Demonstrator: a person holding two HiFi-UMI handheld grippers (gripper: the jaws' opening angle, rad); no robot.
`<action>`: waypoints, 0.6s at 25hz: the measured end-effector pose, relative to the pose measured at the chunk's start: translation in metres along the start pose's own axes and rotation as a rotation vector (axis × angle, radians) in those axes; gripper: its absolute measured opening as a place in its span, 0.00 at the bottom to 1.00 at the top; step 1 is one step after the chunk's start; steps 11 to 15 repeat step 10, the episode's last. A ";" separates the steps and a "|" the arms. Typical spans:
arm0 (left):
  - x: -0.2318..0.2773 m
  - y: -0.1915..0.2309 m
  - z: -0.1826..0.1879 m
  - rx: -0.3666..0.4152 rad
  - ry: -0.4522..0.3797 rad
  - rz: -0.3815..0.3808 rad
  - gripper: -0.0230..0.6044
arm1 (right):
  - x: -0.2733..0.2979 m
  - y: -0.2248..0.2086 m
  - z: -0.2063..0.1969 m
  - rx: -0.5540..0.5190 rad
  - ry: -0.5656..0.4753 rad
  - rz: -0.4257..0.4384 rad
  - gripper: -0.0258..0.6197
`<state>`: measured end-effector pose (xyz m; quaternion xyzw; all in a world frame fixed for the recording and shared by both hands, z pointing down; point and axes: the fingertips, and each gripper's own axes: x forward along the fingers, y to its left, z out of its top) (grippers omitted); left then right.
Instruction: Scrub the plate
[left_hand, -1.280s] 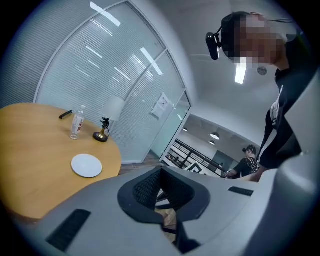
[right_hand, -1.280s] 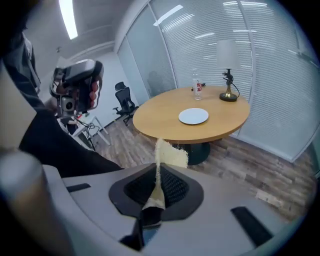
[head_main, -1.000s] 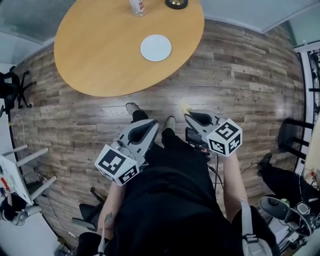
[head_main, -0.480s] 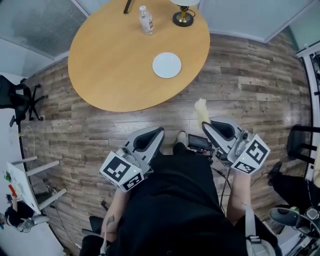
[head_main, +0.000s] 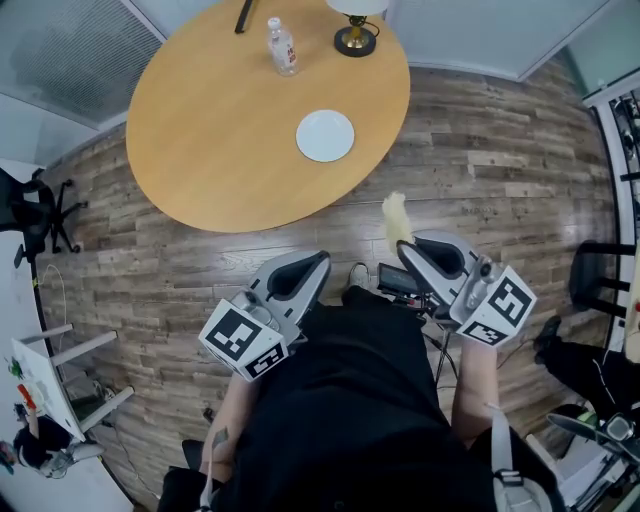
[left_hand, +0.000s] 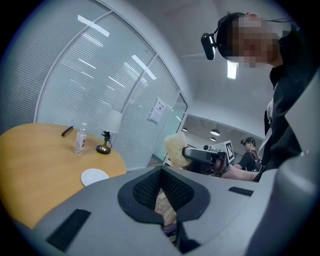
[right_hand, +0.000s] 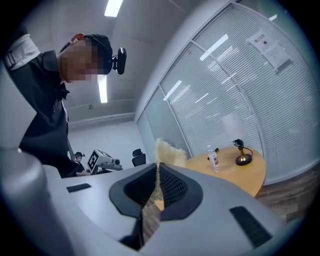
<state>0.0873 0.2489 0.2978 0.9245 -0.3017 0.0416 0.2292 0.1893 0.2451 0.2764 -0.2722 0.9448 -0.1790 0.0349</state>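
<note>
The white plate (head_main: 325, 136) lies empty on the round wooden table (head_main: 220, 150), toward its right side; it also shows in the left gripper view (left_hand: 94, 176). My right gripper (head_main: 403, 246) hangs over the floor, well short of the table, shut on a pale yellow fluffy scrubber (head_main: 397, 218) that sticks out past its jaws (right_hand: 167, 154). My left gripper (head_main: 318, 262) is beside it at the same height, its jaws shut with nothing in them (left_hand: 161, 172). The right gripper view does not show the plate.
A water bottle (head_main: 283, 47), a brass lamp base (head_main: 355, 38) and a small black object (head_main: 243, 15) stand at the table's far side. Wood-plank floor (head_main: 500, 170) lies between me and the table. Black chairs stand at left (head_main: 35, 205) and right (head_main: 590, 275).
Both grippers have come up and forward toward the table, and the scrubber in the right gripper now shows. The table sits fuller in view than a second ago.
</note>
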 end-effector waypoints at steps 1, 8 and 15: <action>0.001 0.000 -0.001 0.000 0.000 -0.001 0.05 | 0.000 0.001 -0.001 -0.003 0.003 0.001 0.08; -0.001 0.001 0.001 -0.014 -0.012 0.007 0.05 | 0.002 0.002 0.001 -0.016 0.008 0.016 0.08; -0.002 0.006 0.004 -0.019 -0.018 0.011 0.05 | 0.006 0.001 0.004 -0.024 0.005 0.023 0.08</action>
